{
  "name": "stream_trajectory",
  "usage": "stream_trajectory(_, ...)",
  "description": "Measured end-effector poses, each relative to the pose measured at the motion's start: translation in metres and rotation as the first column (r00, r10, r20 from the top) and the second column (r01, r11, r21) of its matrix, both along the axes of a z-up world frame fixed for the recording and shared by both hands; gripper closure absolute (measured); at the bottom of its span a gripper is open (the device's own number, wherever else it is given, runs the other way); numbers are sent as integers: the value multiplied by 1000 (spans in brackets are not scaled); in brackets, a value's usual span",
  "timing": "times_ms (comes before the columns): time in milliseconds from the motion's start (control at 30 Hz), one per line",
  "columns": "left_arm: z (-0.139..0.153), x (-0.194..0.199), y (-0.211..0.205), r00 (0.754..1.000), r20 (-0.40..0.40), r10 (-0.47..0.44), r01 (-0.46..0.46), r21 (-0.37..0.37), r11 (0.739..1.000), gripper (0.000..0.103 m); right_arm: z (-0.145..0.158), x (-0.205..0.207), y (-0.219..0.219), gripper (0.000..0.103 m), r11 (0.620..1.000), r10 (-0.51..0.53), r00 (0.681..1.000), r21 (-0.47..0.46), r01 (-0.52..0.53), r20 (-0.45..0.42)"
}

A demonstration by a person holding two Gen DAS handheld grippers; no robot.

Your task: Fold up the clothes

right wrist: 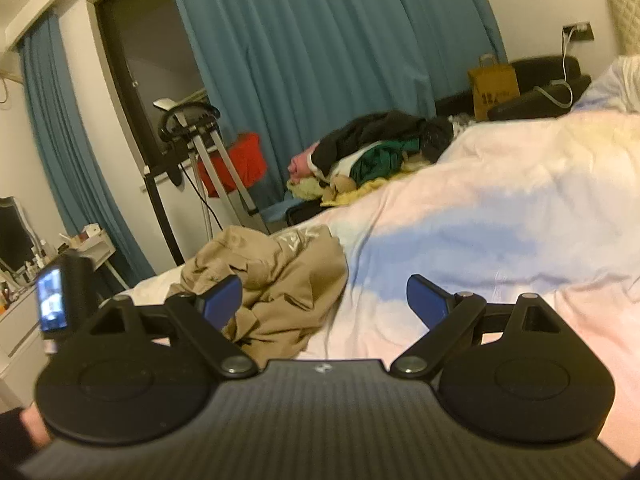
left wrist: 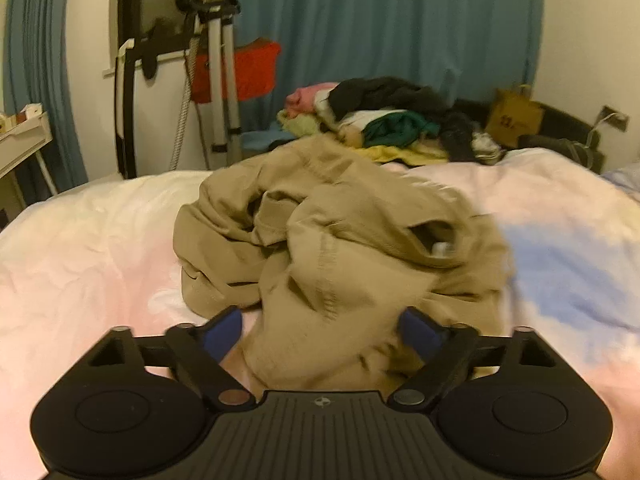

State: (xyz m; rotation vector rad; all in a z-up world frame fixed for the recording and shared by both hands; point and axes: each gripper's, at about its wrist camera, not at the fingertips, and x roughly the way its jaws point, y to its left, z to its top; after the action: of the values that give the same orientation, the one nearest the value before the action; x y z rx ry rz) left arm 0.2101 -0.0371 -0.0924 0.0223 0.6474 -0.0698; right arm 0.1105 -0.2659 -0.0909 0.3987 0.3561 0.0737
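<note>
A crumpled tan garment (left wrist: 332,240) lies in a heap on the pink and blue bedspread (left wrist: 80,264). My left gripper (left wrist: 322,326) is open, its blue pads either side of the garment's near edge, fabric between them. In the right wrist view the same tan garment (right wrist: 272,284) lies to the left on the bedspread (right wrist: 500,208). My right gripper (right wrist: 324,300) is open and empty, above the bed just right of the garment. The left gripper's body with a small lit screen (right wrist: 54,300) shows at the far left.
A pile of mixed clothes (left wrist: 392,120) sits at the far side of the bed, also in the right wrist view (right wrist: 372,148). A brown paper bag (left wrist: 514,116), a garment steamer stand (left wrist: 216,80), a red cloth (left wrist: 248,70) and blue curtains (left wrist: 380,20) stand behind.
</note>
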Motion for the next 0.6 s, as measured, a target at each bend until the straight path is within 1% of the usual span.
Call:
stream_trajectory(33,-5,6,2,1000,-2,-3,3,-10,1000,38,-4,4,-1,13,1000,5,1000,7,-5,-8)
stream_trajectory(67,-9,10,5,1000,-10,-14,14,-36,999,46,-7,8,-1,12,1000,9,1000,11,-9,-14)
stream_trajectory(133,-13,12,7,999,-24,-46,44,-80,996,80,-15,16,-2,12,1000,14,1000,12,-14,-23)
stream_trajectory(200,-8,5,1,997,1,-72,72,-50,996,92,-20,23,-5,12,1000,6,999,15,-5,-33)
stream_trajectory(233,-4,-1,-2,996,19,-90,91,-51,995,95,-22,26,-7,12,1000,2,999,23,-1,-37)
stream_trajectory(400,23,-47,-17,978,85,-190,200,-122,972,97,-19,28,-22,12,998,-35,999,56,36,-21)
stream_trajectory(433,29,-57,-20,973,98,-209,221,-136,966,97,-17,26,-26,12,997,-44,999,61,45,-14)
stream_trajectory(467,35,-69,-25,968,104,-227,242,-166,956,97,-15,23,-29,12,997,-51,999,66,51,-8)
stream_trajectory(600,47,-114,-51,949,113,-296,314,-219,924,97,-2,11,-46,13,995,-63,998,81,62,10)
